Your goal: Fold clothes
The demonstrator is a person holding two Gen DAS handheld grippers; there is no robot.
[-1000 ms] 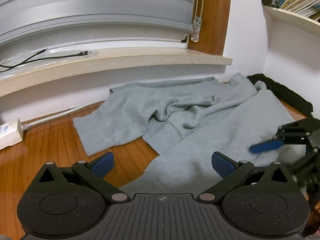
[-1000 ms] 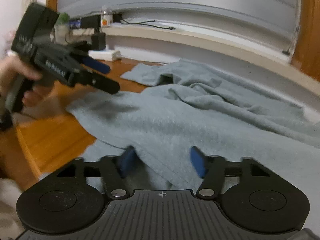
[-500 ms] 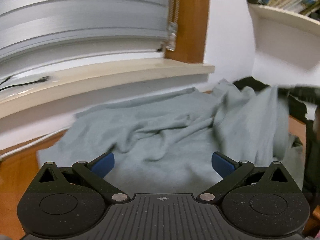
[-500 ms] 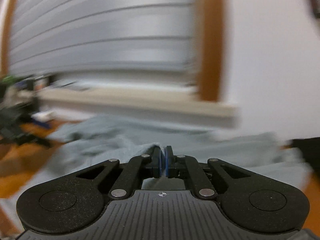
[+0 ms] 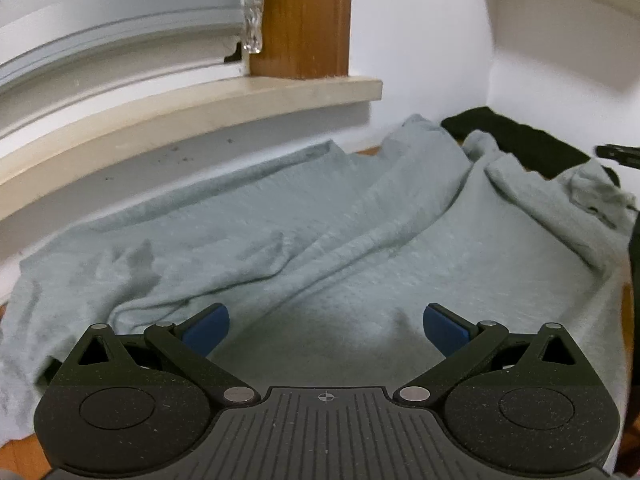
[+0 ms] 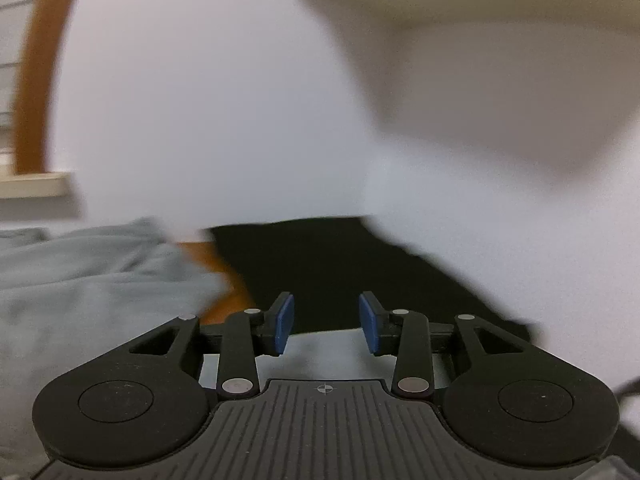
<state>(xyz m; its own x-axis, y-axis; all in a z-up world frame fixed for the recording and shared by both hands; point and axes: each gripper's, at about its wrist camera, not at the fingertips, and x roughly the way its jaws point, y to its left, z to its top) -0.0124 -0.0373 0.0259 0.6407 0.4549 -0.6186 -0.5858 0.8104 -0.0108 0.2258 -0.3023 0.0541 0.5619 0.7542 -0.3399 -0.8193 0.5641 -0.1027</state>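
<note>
Left wrist view: rumpled grey garment point(image 5: 360, 240) (creased, spread flat) under spread left gripper point(image 5: 326, 326); right gripper point(image 6: 326, 324) fingers parted, empty.

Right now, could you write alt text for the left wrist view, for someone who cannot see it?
A rumpled pale grey knit garment lies spread below a cream window sill, with the open left gripper and its blue-padded fingers hovering over it. A black cloth lies behind at right.

**Two matching black grippers with blue pads**

The left gripper point(image 5: 326, 326) and right gripper point(image 6: 326, 324) share a matte black ribbed body, round side discs (speckled with dust), silver pivot pins, triangular link cutouts and a small crosshair mark at 12 o'clock.
</note>
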